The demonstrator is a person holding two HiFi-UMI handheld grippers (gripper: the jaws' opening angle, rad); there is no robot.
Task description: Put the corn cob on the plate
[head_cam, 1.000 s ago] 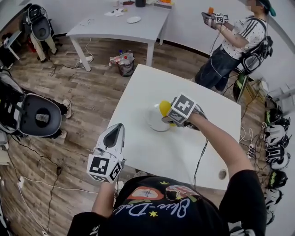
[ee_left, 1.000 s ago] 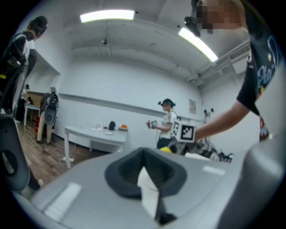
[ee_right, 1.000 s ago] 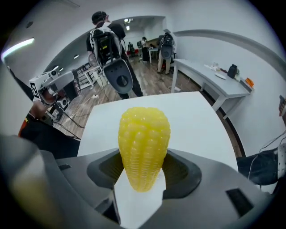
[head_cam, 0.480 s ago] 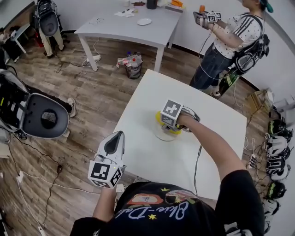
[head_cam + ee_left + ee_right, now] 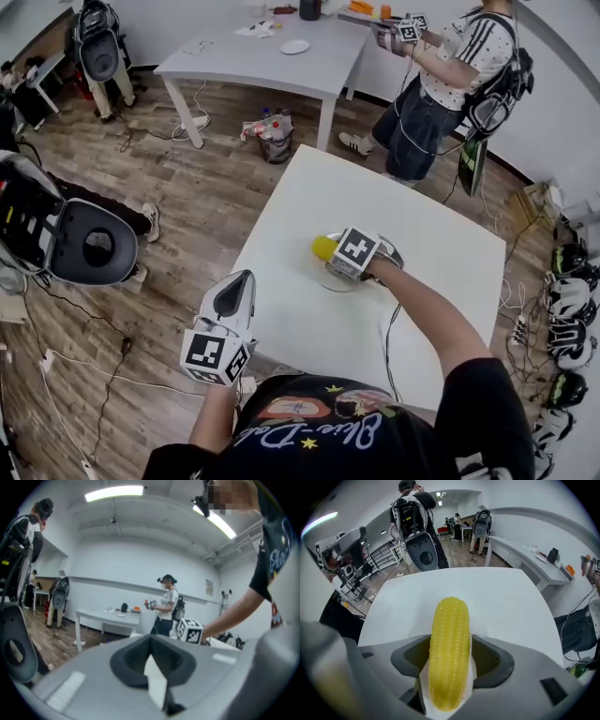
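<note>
My left gripper (image 5: 236,284) has its jaws together on nothing and hangs off the near-left edge of the tabletop (image 5: 309,202). My right gripper (image 5: 339,259) is clamped on the corn cob (image 5: 323,247), over the plate (image 5: 330,280).
</note>
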